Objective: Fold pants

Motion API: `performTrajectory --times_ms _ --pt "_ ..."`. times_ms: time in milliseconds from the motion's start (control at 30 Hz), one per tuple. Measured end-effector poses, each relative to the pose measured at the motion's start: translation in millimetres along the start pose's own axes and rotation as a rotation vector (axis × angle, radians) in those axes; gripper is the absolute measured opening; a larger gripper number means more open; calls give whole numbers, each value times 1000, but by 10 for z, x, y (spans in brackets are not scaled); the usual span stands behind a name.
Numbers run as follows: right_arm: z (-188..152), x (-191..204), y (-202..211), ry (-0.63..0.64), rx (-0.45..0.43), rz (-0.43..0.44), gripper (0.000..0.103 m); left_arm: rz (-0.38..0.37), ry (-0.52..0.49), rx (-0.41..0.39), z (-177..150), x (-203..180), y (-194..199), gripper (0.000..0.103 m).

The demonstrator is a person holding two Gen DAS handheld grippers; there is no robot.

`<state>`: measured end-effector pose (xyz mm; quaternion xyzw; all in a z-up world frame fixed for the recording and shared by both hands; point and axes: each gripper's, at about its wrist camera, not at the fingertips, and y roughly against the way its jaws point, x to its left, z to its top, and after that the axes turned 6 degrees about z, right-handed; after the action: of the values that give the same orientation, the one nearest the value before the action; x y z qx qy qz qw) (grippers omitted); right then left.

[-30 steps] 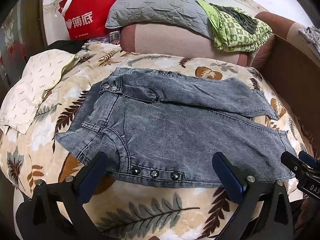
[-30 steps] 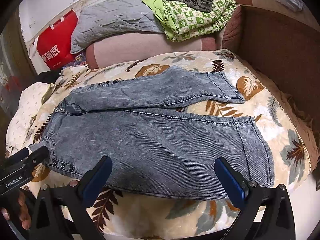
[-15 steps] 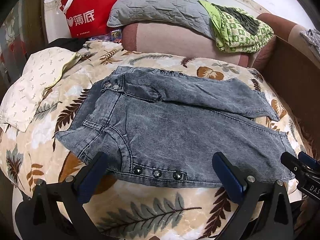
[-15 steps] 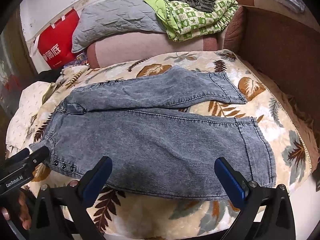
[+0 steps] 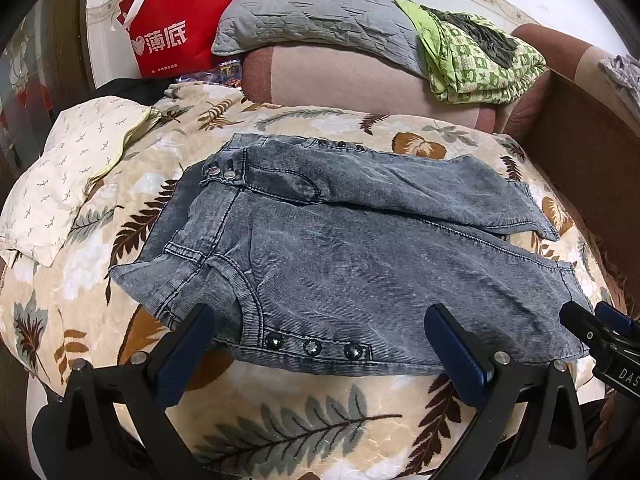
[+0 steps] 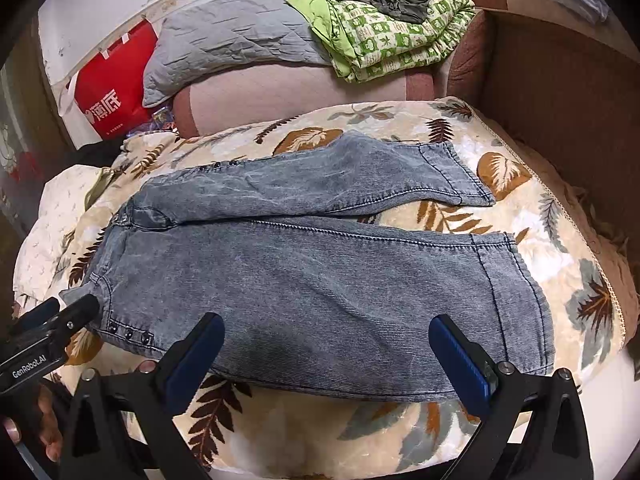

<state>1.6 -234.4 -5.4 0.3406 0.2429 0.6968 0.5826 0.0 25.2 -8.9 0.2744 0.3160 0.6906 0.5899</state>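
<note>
Grey-blue denim pants (image 5: 352,256) lie flat on a leaf-patterned blanket, waist to the left, both legs running right; they also show in the right wrist view (image 6: 320,276). My left gripper (image 5: 320,352) is open and empty, hovering over the near waist edge by three studs (image 5: 312,347). My right gripper (image 6: 324,356) is open and empty over the near edge of the near leg. The right gripper's tip shows in the left wrist view (image 5: 600,332), and the left gripper's tip shows in the right wrist view (image 6: 56,320).
The leaf-patterned blanket (image 5: 280,420) covers a sofa seat. A cream pillow (image 5: 68,168) lies at left. A grey pillow (image 5: 320,12), a green checked quilt (image 5: 480,60) and a red bag (image 5: 176,28) sit behind. A brown armrest (image 6: 560,92) stands at right.
Both grippers have moved slightly forward and up over the pants' near edge. The pants have not moved, and both grippers stay open.
</note>
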Motion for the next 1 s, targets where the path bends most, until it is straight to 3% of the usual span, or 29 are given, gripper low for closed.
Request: performTrajectory --times_ms 167,267,333,433,500,667,733,800,867,900,1000 --pt "-17 -35 -22 -30 11 25 103 -35 25 31 -13 106 -59 103" --pt "-149 -230 -84 -137 59 139 103 -72 152 114 -80 467 -229 103" --pt "-324 -493 -147 -263 109 228 103 -55 279 171 -164 815 -386 103" --pt "-592 -993 -213 -484 161 299 103 0 377 206 -244 1194 -519 103" --pt "-706 -1310 -191 -610 146 307 103 24 424 207 -248 1352 -556 103" --pt "-845 -1933 -150 -857 81 304 101 0 508 231 -198 1489 -734 103" --pt "-885 -2081 -193 -924 75 284 93 -9 515 244 -197 1515 -817 103" --pt "-892 -2166 -227 -982 60 318 93 -21 523 251 -174 1510 -878 103" --pt "-812 -2206 -202 -983 49 315 87 -27 531 249 -147 1510 -883 103" --pt "-761 -2215 -171 -982 35 297 71 -43 540 235 -126 1534 -855 103" --pt "-714 -2263 -232 -985 52 269 60 -63 555 213 -78 1560 -857 103"
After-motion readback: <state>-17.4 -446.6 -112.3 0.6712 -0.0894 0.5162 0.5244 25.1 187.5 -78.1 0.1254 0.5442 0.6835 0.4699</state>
